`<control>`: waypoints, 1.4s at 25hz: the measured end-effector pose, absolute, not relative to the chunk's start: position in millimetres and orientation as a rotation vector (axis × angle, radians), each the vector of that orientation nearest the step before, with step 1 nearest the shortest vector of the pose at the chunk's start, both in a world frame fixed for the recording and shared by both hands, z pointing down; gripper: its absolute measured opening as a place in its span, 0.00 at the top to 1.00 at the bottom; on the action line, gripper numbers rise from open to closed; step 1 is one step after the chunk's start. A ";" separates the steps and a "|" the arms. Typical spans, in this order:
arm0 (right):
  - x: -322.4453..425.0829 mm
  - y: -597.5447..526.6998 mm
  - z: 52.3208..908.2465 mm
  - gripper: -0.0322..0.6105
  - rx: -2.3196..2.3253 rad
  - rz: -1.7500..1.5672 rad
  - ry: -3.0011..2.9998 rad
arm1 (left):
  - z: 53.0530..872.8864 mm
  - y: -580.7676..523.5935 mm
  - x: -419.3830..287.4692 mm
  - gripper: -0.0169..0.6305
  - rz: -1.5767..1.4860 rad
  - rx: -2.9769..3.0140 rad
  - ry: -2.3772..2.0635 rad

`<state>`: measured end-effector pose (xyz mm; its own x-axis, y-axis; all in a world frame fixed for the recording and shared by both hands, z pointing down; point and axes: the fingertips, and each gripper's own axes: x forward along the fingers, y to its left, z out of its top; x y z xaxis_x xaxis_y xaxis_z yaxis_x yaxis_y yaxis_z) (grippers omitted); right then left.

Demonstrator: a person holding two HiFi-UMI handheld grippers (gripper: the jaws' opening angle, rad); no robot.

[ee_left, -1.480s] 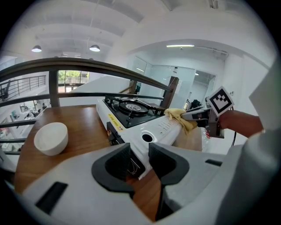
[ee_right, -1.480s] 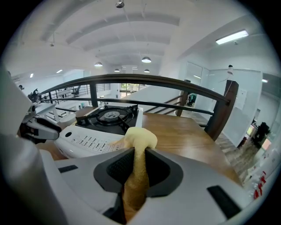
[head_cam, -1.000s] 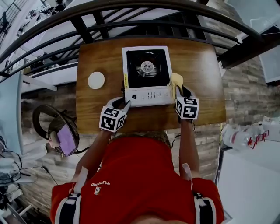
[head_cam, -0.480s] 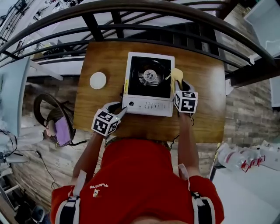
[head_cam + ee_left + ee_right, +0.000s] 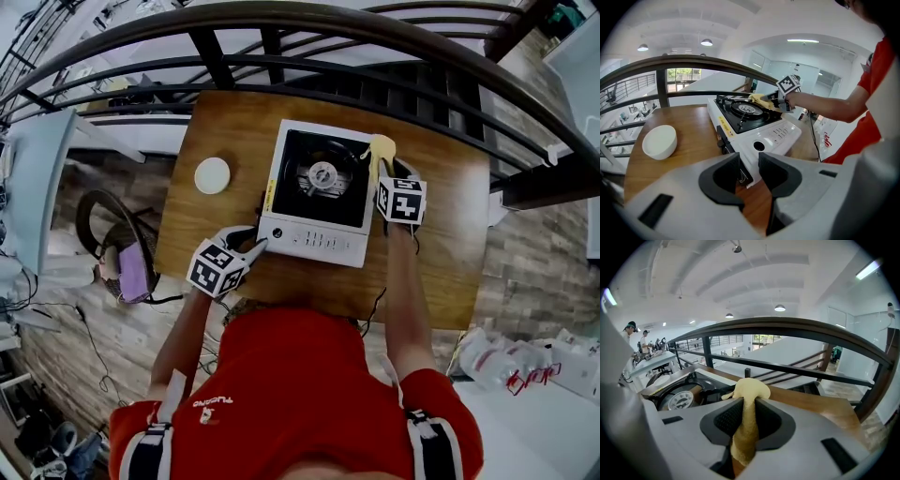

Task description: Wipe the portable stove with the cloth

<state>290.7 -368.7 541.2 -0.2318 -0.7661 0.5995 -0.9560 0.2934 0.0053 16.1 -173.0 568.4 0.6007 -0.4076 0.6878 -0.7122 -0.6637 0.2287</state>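
The portable stove (image 5: pixel 317 192), white with a black top and round burner, sits on the wooden table (image 5: pixel 441 234). My right gripper (image 5: pixel 383 170) is shut on the yellow cloth (image 5: pixel 380 149) at the stove's far right corner; the cloth (image 5: pixel 749 391) bulges out beyond the jaws of that gripper (image 5: pixel 749 414), beside the burner (image 5: pixel 680 400). My left gripper (image 5: pixel 255 246) rests at the stove's front left corner. In the left gripper view its jaws (image 5: pixel 749 169) stand a narrow gap apart, nothing between them, just short of the stove (image 5: pixel 761 129).
A white bowl (image 5: pixel 213 175) stands on the table left of the stove, also in the left gripper view (image 5: pixel 659 141). A dark curved railing (image 5: pixel 281 42) runs along the table's far side. A cable (image 5: pixel 375 306) hangs over the near edge.
My right gripper has carried the cloth along the stove's right side, from near the front panel to the far right corner. The left gripper stays at the front left corner.
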 end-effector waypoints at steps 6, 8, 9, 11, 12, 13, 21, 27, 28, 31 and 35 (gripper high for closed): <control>291.7 -396.7 541.1 0.82 1.503 0.467 -2.068 | 567.5 -173.0 15.1 0.77 0.837 2.330 -0.891; 291.9 -407.2 540.2 0.82 1.484 0.445 -2.065 | 566.7 -173.9 14.5 0.77 0.825 2.326 -0.891; 291.9 -412.3 539.9 0.82 1.472 0.434 -2.064 | 566.3 -174.2 14.3 0.77 0.821 2.325 -0.891; 291.5 -423.3 539.2 0.82 1.442 0.405 -2.063 | 565.6 -174.8 14.1 0.77 0.818 2.323 -0.891; 290.9 -429.0 538.9 0.82 1.424 0.389 -2.063 | 565.4 -174.9 14.1 0.77 0.819 2.322 -0.890; 290.2 -434.7 538.8 0.82 1.404 0.372 -2.064 | 565.3 -175.0 14.0 0.77 0.819 2.321 -0.889; 272.5 -463.4 539.1 0.82 1.187 0.237 -2.078 | 564.6 -174.6 13.7 0.77 0.803 2.311 -0.890; 231.9 -472.5 535.8 0.82 0.942 0.119 -2.084 | 561.1 -175.1 14.6 0.78 0.799 2.316 -0.881; 222.8 -473.6 535.6 0.82 0.903 0.105 -2.084 | 560.6 -175.4 14.6 0.78 0.798 2.317 -0.879; 193.2 -476.2 535.9 0.82 0.807 0.068 -2.085 | 559.4 -175.9 14.0 0.78 0.790 2.319 -0.878; 155.2 -478.0 537.7 0.82 0.722 0.028 -2.091 | 558.9 -174.9 14.1 0.78 0.788 2.324 -0.876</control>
<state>155.2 -478.0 537.7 -0.4278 -0.4830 0.7640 -0.5033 0.8294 0.2425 14.1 -174.9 558.9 0.6197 -0.4031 0.6734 -0.7119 -0.6499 0.2661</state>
